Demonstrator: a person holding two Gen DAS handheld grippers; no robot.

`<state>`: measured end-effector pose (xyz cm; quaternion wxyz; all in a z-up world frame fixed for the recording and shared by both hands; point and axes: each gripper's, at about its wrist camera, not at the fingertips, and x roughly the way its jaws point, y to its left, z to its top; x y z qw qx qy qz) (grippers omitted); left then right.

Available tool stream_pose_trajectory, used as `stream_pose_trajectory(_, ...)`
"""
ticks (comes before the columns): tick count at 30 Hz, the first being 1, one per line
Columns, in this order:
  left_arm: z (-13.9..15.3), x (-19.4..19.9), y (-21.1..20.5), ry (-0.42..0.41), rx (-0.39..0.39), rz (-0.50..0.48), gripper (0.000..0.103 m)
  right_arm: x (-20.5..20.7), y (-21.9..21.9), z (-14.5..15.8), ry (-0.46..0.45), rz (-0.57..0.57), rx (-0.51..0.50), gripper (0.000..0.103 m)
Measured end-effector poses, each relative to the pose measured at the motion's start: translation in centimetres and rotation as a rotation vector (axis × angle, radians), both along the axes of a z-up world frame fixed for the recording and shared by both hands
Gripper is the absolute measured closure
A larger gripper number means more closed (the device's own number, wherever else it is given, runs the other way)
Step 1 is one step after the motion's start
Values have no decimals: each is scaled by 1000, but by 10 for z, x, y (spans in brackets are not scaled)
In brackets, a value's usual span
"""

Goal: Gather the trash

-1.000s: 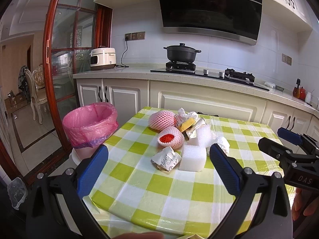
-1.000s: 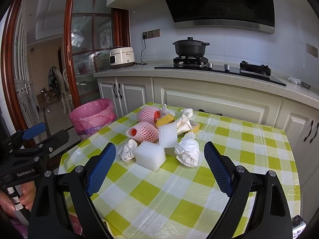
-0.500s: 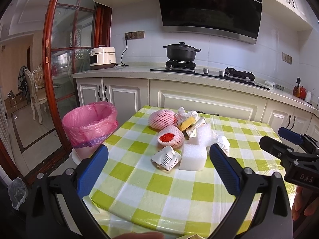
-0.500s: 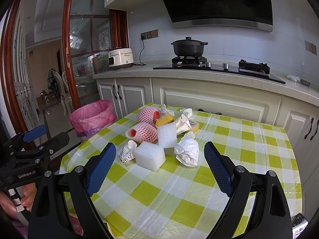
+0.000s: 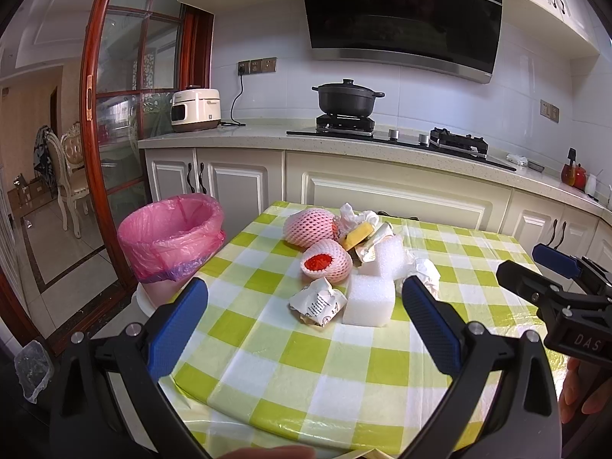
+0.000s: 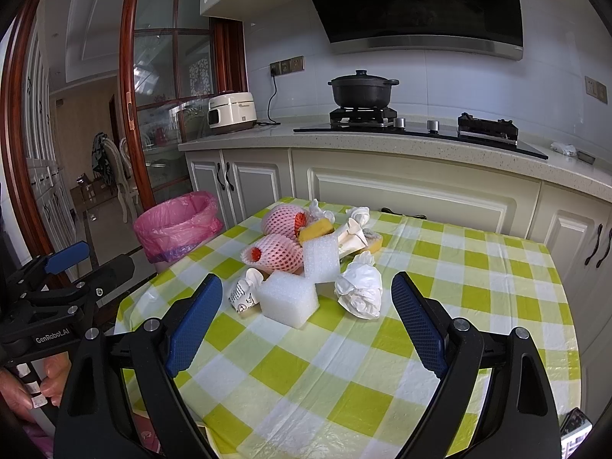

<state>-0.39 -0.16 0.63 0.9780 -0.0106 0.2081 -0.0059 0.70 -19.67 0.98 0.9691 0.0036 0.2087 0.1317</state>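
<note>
A pile of trash lies on the green-checked table [image 5: 306,378]: two pink foam fruit nets [image 5: 310,222], white foam blocks [image 5: 369,300] [image 6: 288,298], a crumpled printed wrapper [image 5: 317,302], crumpled white paper [image 6: 361,290] and a yellow piece [image 6: 315,225]. A bin with a pink bag [image 5: 172,235] [image 6: 178,223] stands left of the table. My left gripper [image 5: 302,321] is open and empty, short of the pile. My right gripper [image 6: 306,317] is open and empty, also short of the pile. Each gripper shows in the other's view.
A kitchen counter [image 5: 382,145] with cabinets runs behind the table. On it are a black pot [image 5: 346,95] on a stove and a white cooker [image 5: 195,109]. A wood-framed glass door [image 5: 114,114] stands at the left behind the bin.
Both grippers have barely moved; the right wrist view has shifted slightly. The trash pile has not moved and both grippers stay open.
</note>
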Motion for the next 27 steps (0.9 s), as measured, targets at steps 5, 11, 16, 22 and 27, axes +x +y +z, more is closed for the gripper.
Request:
stream_pose_trajectory(5, -1, 0, -1, 1, 0, -1, 5, 0, -1, 0, 0, -1, 2, 18)
stream_pose_trajectory(11, -2, -1, -2, 2, 0, -3, 5, 0, -1, 0, 1, -2, 5, 18)
stream_pose_trajectory(16, -3, -1, -2, 4, -1, -2, 5, -1, -1, 0, 0, -1, 7, 18)
stream_pose_trajectory(22, -3, 0, -2, 5, 0, -3, 5, -1, -2, -1, 0, 0, 8, 18)
stream_pose_trajectory(27, -3, 0, -2, 5, -1, -3, 5, 0, -2, -1, 1, -1, 9, 18)
